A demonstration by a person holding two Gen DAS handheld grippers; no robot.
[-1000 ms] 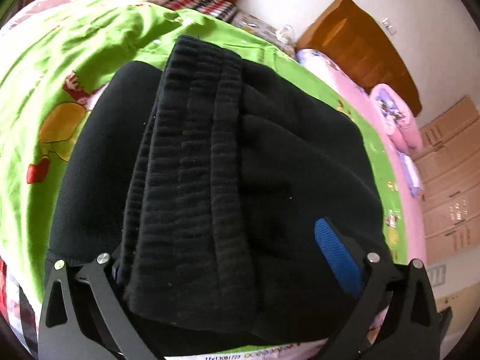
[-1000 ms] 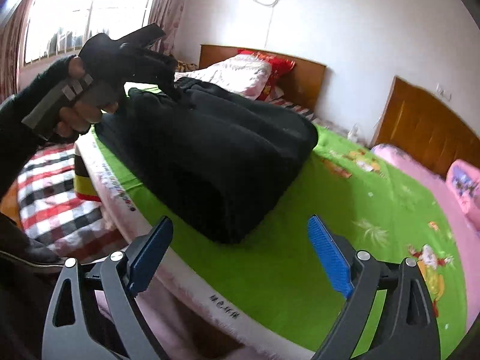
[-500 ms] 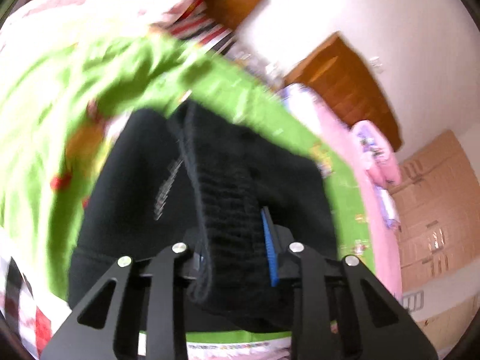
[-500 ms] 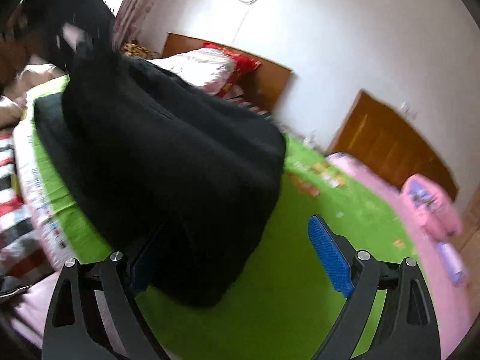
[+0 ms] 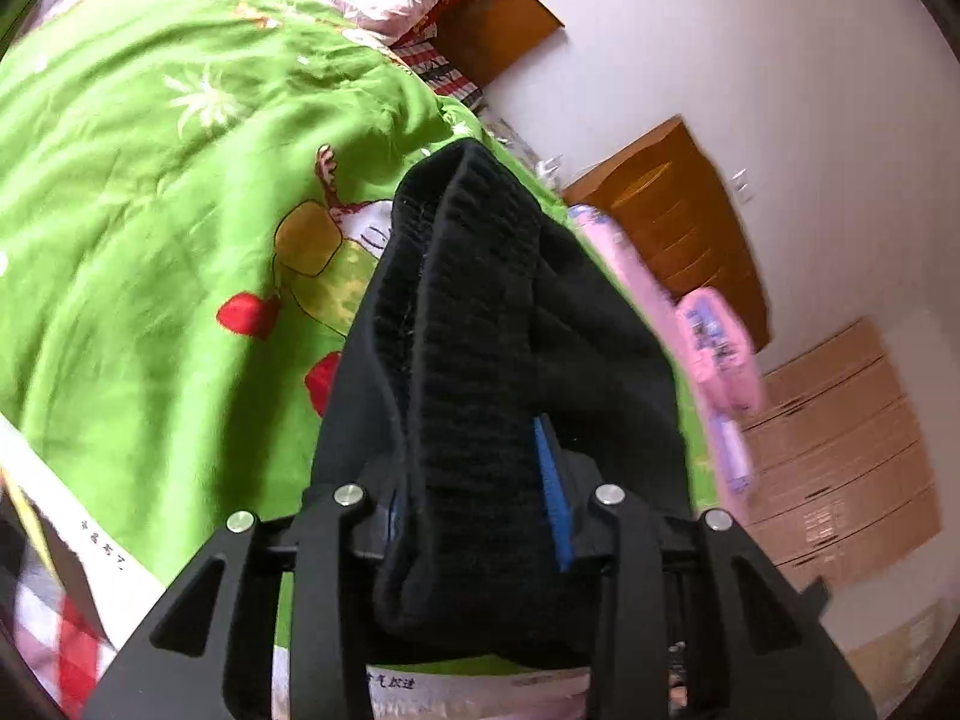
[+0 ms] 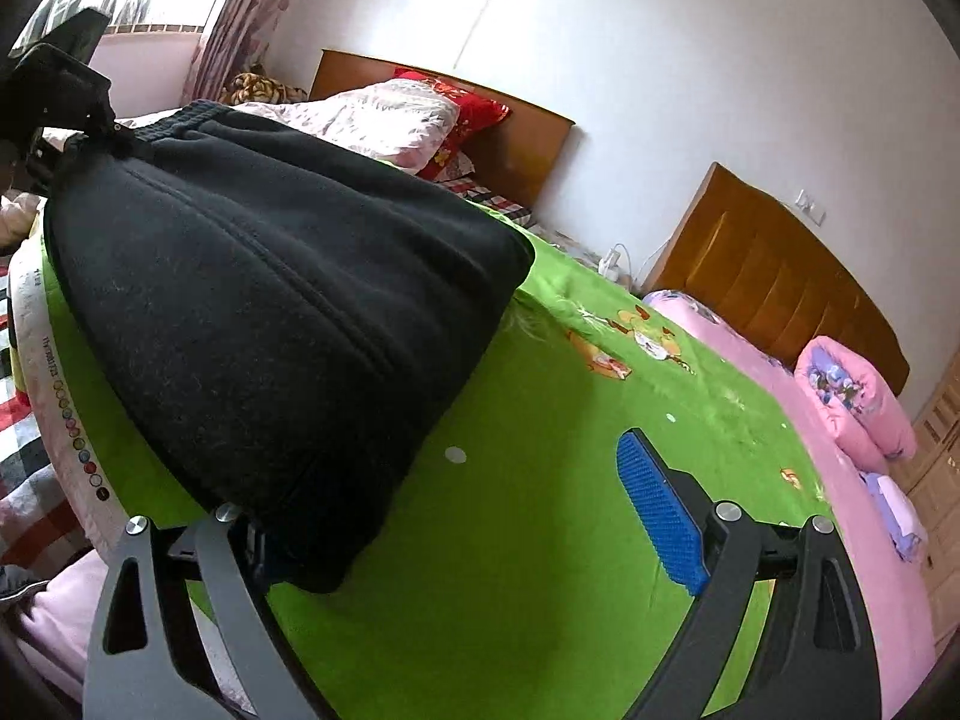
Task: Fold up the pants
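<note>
Clamping ribbed waistband of black pants (image 5: 480, 360) in left gripper (image 5: 474, 498), lifted above green bedsheet (image 5: 150, 240) for folding over; right gripper (image 6: 480, 516) spread wide, lower hem draped over one finger.

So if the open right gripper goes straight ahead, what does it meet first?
Probably the green bed cover; the right gripper has the folded black pants just beside its left finger.
</note>
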